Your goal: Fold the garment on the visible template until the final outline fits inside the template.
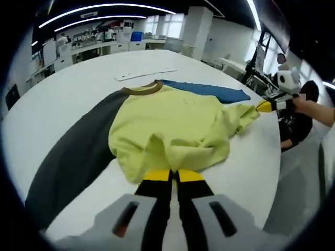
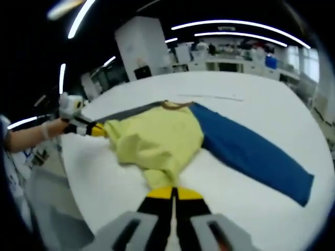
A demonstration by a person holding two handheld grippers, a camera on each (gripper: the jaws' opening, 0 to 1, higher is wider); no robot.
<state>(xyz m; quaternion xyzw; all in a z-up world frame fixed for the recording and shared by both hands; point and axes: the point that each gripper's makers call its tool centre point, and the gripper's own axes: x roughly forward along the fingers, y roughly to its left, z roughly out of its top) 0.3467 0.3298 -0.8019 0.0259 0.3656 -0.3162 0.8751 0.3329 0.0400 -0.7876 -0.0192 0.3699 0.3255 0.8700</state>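
Gripping hem corners of yellow shirt (image 1: 167,130) | left gripper (image 1: 172,175) and right gripper (image 2: 172,192) jaws clamped on fabric | white table (image 1: 63,99) open around.

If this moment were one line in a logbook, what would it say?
step: folding shirt | left tool: shut on shirt hem | right tool: shut on shirt corner | gray sleeve, blue sleeve: spread flat on table

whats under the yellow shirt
A dark grey sleeve and a blue sleeve stick out from beneath the yellow shirt, all on the white table. Anything else under it is covered.
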